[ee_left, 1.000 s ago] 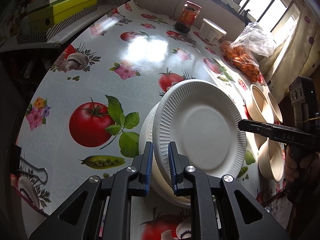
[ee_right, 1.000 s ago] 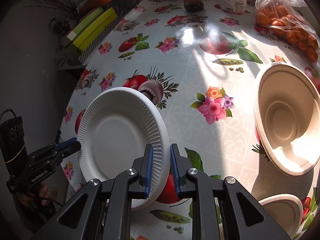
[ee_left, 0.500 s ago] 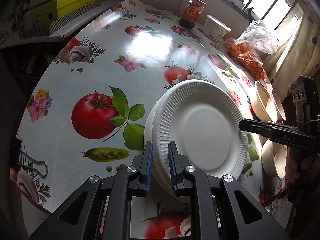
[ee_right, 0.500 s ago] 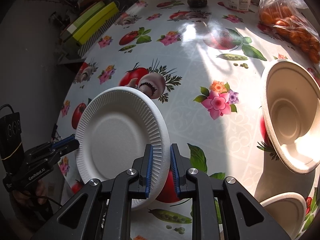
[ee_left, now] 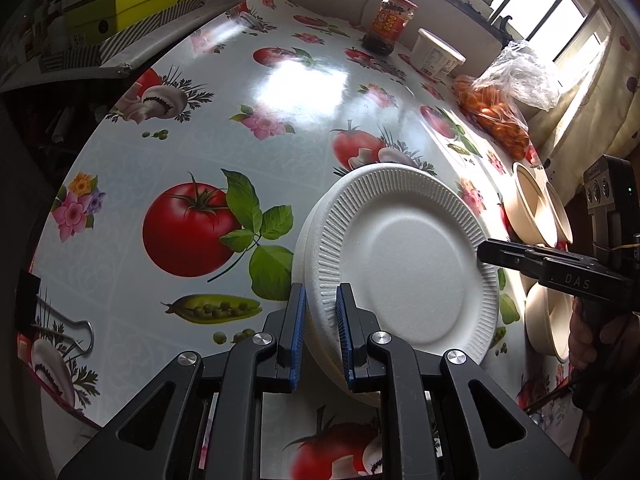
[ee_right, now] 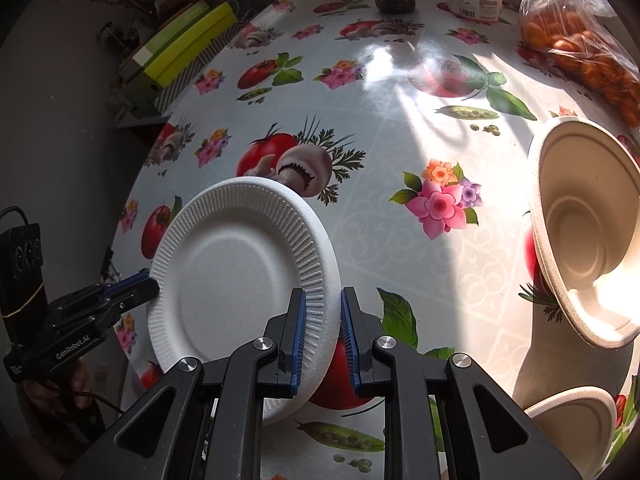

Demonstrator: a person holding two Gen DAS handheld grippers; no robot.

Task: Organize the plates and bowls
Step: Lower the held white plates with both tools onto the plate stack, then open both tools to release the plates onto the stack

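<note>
A white ribbed foam plate [ee_left: 404, 264] lies on top of another white plate on the patterned table. My left gripper [ee_left: 320, 334] straddles the near rim of the plates with its jaws slightly apart. My right gripper [ee_right: 322, 338] straddles the opposite rim [ee_right: 320, 280], its jaws also a little apart; it shows at the right in the left wrist view [ee_left: 486, 254]. Beige paper bowls [ee_right: 588, 236] stand at the right; they also show in the left wrist view [ee_left: 536, 210].
A sauce jar [ee_left: 390, 24], a white tub [ee_left: 436, 54] and a bag of oranges [ee_left: 500, 116] stand at the far side by the window. Green boxes [ee_left: 132, 4] are stacked beyond the table's left edge. A binder clip [ee_left: 60, 320] lies near the left edge.
Both grippers' jaws have opened slightly on the plate rim. The plate has settled lower and flatter onto the plate beneath it.
</note>
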